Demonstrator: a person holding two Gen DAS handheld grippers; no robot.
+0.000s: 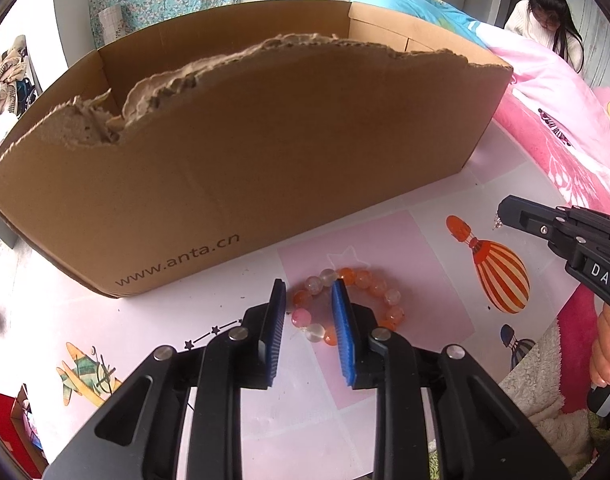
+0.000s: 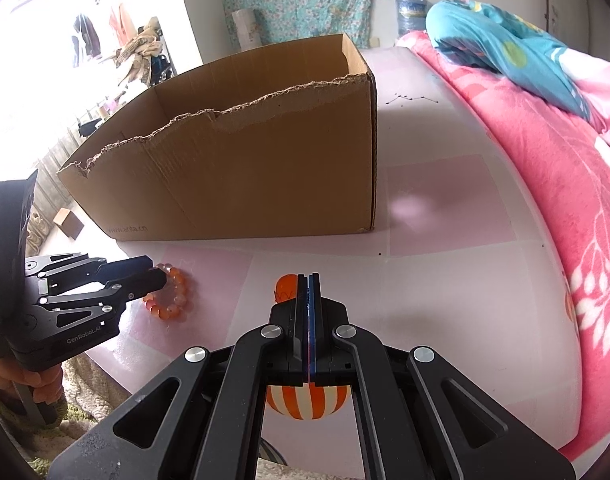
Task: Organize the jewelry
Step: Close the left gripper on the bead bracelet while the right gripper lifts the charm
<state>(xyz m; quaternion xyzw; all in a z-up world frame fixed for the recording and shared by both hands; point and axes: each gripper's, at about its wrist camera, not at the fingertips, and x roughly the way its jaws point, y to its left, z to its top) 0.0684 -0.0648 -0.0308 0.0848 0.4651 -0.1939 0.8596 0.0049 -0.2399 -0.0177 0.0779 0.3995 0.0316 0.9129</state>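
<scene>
An orange, pink and clear bead bracelet (image 1: 392, 297) lies on the pink patterned table (image 1: 405, 200) in front of a torn cardboard box (image 1: 265, 160). My left gripper (image 1: 309, 285) stands low over it, jaws partly open. The ring's left side sits between the blue pads (image 1: 275, 320), with a gap at the left pad, so nothing is pinched. The right wrist view shows the same: left gripper (image 2: 159, 270) at the bracelet (image 2: 173, 309), box (image 2: 265, 176) behind. My right gripper (image 2: 309, 277) is shut above the table, also visible at the right (image 1: 502, 211), with a small silvery trinket (image 1: 496, 221) dangling at its tip.
The box is open-topped with a ragged front rim. A pink and blue quilt (image 2: 565, 160) borders the table on the right. A person (image 1: 549, 20) sits at the far right. Orange balloon prints (image 1: 501, 276) decorate the tabletop. A fleecy blanket (image 1: 545, 380) lies at the near edge.
</scene>
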